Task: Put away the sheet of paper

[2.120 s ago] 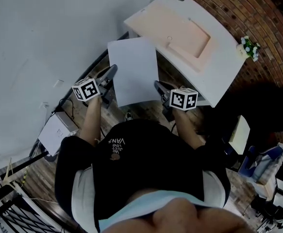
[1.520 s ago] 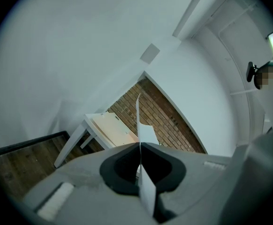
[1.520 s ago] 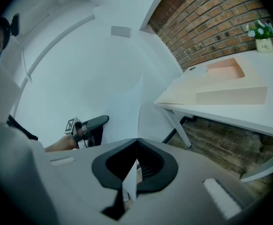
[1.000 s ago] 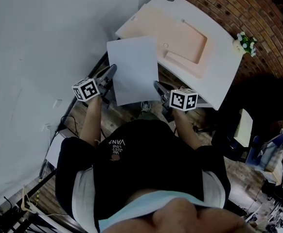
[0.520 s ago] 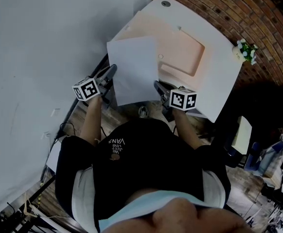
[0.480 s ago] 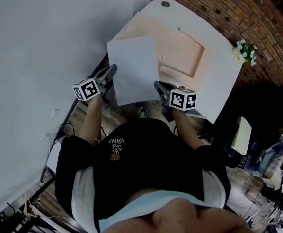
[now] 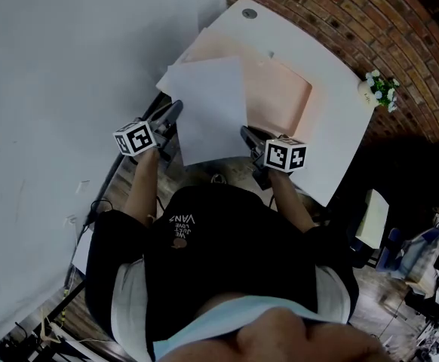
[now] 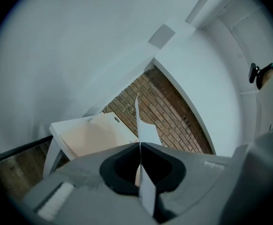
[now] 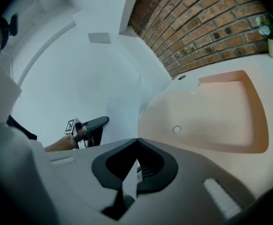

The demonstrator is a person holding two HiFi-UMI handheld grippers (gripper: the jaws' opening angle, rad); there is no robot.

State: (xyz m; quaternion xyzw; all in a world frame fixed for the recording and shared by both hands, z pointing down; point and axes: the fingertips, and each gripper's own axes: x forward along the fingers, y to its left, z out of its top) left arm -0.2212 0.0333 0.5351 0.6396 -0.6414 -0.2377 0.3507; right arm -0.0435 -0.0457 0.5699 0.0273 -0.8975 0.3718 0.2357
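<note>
The person is carrying the sheet of paper (image 7: 208, 108) in the air toward the white surface (image 7: 340, 119). The left gripper (image 7: 176, 110) has its jaws pressed together on the sheet's left edge, and the right gripper (image 7: 246, 133) is clamping the right edge. To do this step well, I judge that both hands should be travelling level and at one pace, so that the sheet is neither stretching nor buckling. They should then be lowering it flat before either grip is loosening. The sheet is plain white, blank and unfolded. Its far edge is reaching over the surface's peach-coloured panel (image 7: 283, 96), and it is bowing slightly.
</note>
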